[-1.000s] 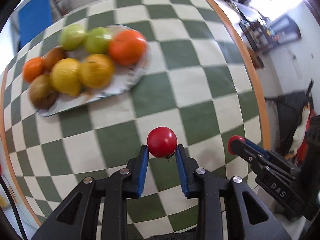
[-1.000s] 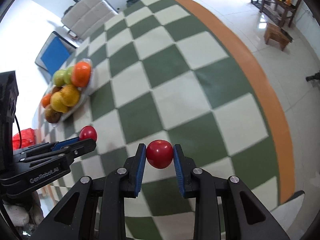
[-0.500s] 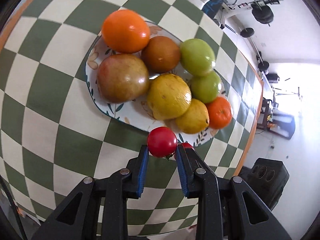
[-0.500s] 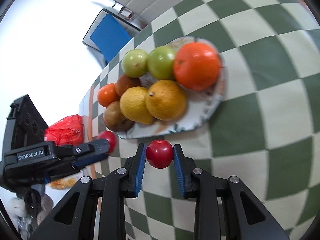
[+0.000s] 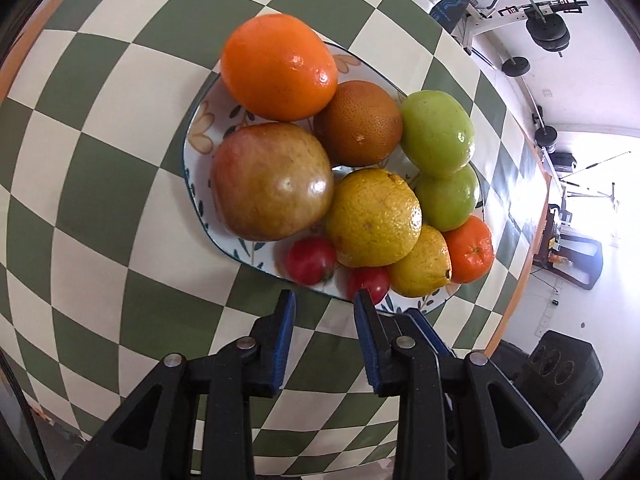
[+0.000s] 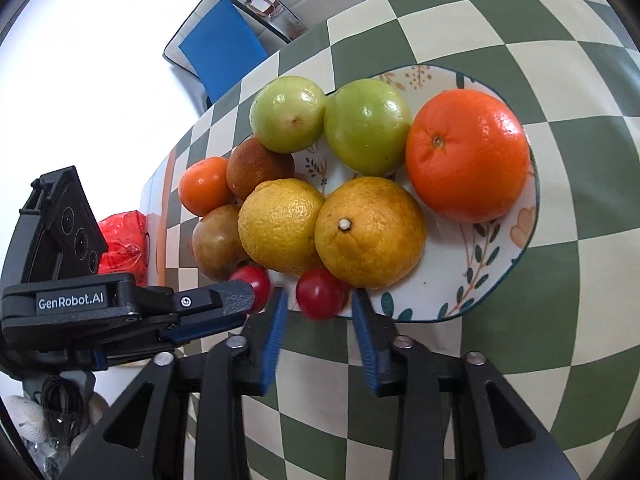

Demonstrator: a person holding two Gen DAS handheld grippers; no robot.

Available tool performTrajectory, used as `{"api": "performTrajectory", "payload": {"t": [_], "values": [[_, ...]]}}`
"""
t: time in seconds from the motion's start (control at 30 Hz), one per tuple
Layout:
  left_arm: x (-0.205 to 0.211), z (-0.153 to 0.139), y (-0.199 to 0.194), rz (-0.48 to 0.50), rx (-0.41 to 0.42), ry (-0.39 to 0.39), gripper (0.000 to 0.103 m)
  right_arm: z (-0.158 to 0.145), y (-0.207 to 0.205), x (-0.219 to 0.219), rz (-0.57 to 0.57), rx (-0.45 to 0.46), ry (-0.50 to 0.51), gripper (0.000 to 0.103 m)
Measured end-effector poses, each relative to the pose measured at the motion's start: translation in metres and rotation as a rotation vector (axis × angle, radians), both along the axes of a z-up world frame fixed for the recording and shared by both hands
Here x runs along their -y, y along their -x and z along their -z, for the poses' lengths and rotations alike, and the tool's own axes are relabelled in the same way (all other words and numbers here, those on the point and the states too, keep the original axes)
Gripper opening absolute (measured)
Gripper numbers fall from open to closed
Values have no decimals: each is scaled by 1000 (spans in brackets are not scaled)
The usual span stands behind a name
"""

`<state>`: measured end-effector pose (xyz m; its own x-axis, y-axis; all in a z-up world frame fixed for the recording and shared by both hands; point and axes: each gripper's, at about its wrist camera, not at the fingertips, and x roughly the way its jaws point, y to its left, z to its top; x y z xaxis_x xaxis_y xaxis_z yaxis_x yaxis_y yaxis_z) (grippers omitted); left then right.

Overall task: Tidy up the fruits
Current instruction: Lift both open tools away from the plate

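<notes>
Both little red tomatoes now sit on the near edge of the plate point(image 5: 208, 216), right at the rim. The left gripper point(image 5: 325, 300) has its blue fingers opening a small way with nothing between them, and its tomato point(image 5: 311, 260) rests just past the tips. The right gripper point(image 6: 316, 296) is opening too; its tomato point(image 6: 320, 294) is still between the blue fingers, but they do not seem to squeeze it. The tomatoes are round, smooth and shiny, so I think they could roll. The plate looks hard and slick, with painted leaves, and it is packed with 8 bigger fruits. A tomato could slip off the low rim onto the green and white checked tablecloth point(image 5: 100, 184) and roll toward the table edge. The 2 grippers are very close together at this edge, so if 1 pulls back crooked it could bump the other or knock a tomato. The bumpy yellow citrus point(image 6: 370, 232) leans right over the tomatoes, and a push on the pile could make fruit tumble. The big orange point(image 6: 468, 156) is dimpled and the green fruits are glossy.
</notes>
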<state>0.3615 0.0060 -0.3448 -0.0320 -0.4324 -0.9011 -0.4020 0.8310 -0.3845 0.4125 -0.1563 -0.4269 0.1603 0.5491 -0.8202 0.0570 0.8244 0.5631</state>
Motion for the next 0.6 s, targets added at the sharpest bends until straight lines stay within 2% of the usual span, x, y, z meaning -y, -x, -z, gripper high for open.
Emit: {"api": "performTrajectory", "payload": {"t": [0.1,0.23,0.27,0.37,0.47,0.6], "values": [[1,-10,4,37,27,-69,32,-9,7,9,14,-1,23,64],[5,-32,14,139,105,-264,66,-28,16,19,9,21,163,88],[7,-37,17,166,127,-316,75,-36,18,21,3,42,219,90],[8,-46,27,224,169,-424,92,-52,22,23,-15,84,367,96],[7,-52,36,255,198,-485,96,-66,26,24,-31,123,445,99],[7,-59,45,264,241,-522,99,-80,32,25,-32,156,482,100]]}}
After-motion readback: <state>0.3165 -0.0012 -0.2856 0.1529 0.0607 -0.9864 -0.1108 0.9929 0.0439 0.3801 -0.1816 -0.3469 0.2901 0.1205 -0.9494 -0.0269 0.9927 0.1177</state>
